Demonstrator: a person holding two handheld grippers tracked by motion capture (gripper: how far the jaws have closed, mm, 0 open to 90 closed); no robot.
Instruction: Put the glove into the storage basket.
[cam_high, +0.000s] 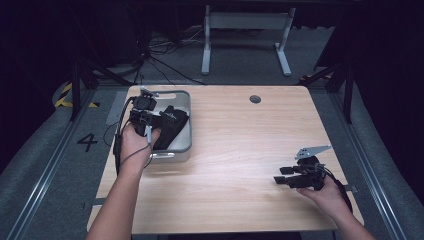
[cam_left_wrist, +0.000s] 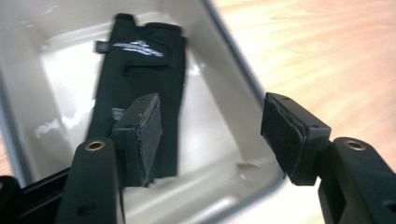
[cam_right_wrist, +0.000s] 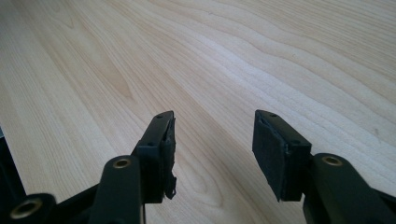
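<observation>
A: Status of the left tool (cam_left_wrist: 212, 135)?

B: Released, jaws apart over the grey tray (cam_high: 184, 145) at the tabletop's (cam_high: 240, 165) far left corner. The black glove (cam_left_wrist: 140, 79) lies inside, ungripped.

A: Right tool (cam_high: 281, 180)?

B: Released, idle near the right edge. Judged step: placement complete; next, withdraw clear of the tray.

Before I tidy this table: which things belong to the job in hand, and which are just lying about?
In the job:
- black glove, lying in the tray
- grey tray
- left gripper, open above the glove

Lying about:
- right gripper, open over bare table
- cables on the floor
</observation>
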